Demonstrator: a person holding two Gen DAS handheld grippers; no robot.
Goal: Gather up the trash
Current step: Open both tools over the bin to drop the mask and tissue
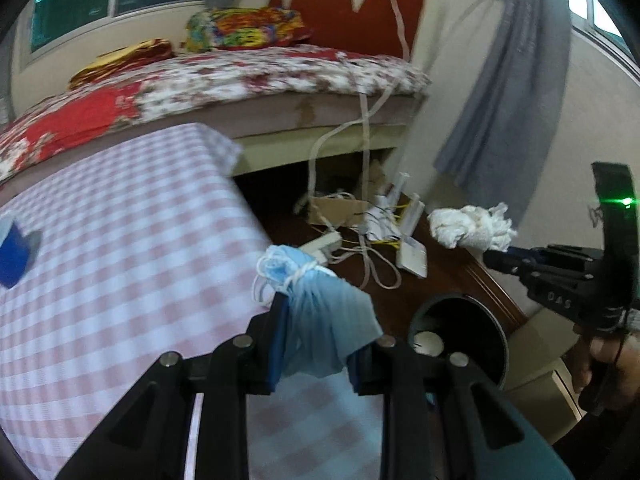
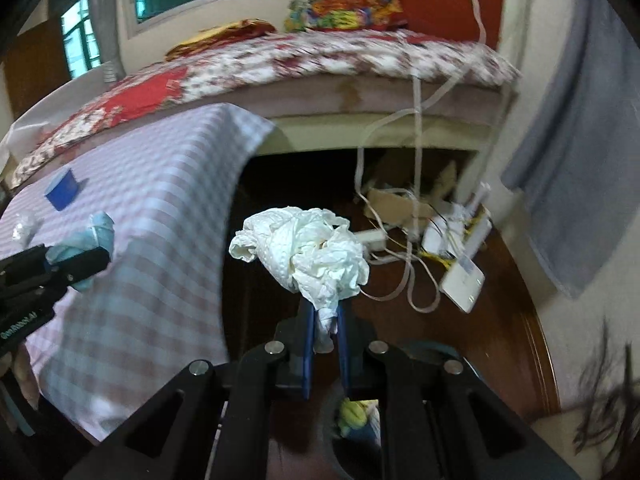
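- My left gripper (image 1: 316,344) is pinching a pleated blue face mask (image 1: 320,312) between its 2 blue pads, jaws closed onto the soft fabric; its white ear loops are bunching in a knot at 11 o'clock of the grip.
- My right gripper (image 2: 325,344) is clamping, jaws nearly together, the twisted tail of a crumpled white paper towel (image 2: 308,256), which is puffing out above the fingertips.
- A round dark bin (image 1: 464,336) is sitting on the wooden floor at 3 o'clock of the mask, just beside the pink-checked tablecloth (image 1: 120,264).
- A small blue box (image 2: 62,190) is lying on that cloth at 10 o'clock.
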